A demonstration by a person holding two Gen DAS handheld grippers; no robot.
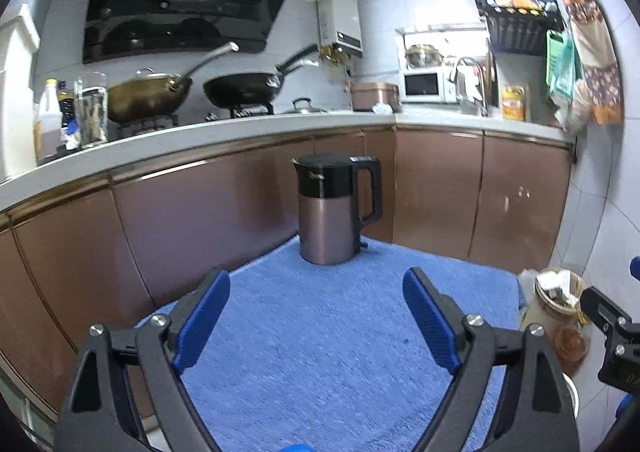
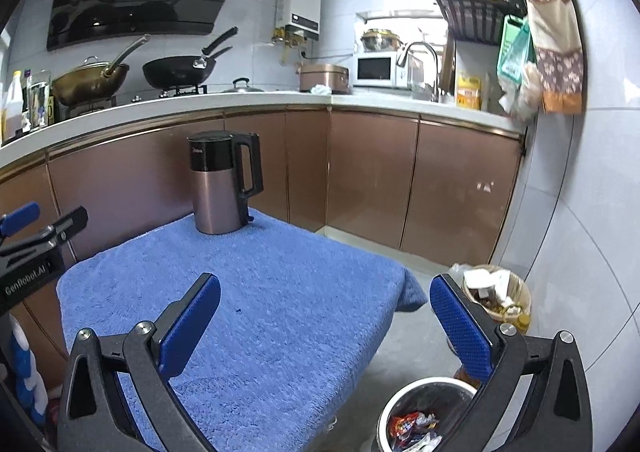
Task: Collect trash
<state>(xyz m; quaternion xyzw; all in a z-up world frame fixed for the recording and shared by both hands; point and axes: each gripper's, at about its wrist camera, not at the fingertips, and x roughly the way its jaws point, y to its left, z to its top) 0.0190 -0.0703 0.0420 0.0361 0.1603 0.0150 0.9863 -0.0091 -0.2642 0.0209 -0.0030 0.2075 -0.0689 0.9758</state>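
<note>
The left gripper (image 1: 316, 316) hangs over a table covered with a blue towel (image 1: 320, 352), its 2 blue-padded fingers (image 1: 202, 320) spread wide with nothing between them. Straight ahead of those fingers, at the far end of the towel, an electric kettle (image 1: 336, 208) stands upright, its black handle turned to the right. Beyond the right-hand finger, off the towel's edge, a jar-like container (image 1: 558, 308) packed with white scraps stands on the floor, and part of the right gripper shows at the frame's right border.

The right gripper (image 2: 326, 324) is likewise wide open and empty, its fingers (image 2: 460, 326) spanning the right edge of the towel (image 2: 260, 292): the left-hand finger is over the cloth, the right-hand one past the edge, over the floor. Below and just inside the right-hand finger, a round bin (image 2: 400, 404) with a white rim sits on the floor, holding crumpled wrappers (image 2: 412, 426), red and silvery ones among them. Past that same finger's tip, against the tiled wall, the container (image 2: 498, 292) of white scraps stands beside a small bottle of yellow liquid (image 2: 522, 322). The kettle (image 2: 224, 182) is ahead and to the left of the left-hand finger. The left gripper (image 2: 24, 236) shows at the left border.

Behind everything runs a kitchen counter (image 2: 240, 102) with brown cabinet doors, carrying 2 woks (image 2: 132, 76) on a stove, a microwave (image 2: 376, 70) and a tap (image 2: 420, 64).
</note>
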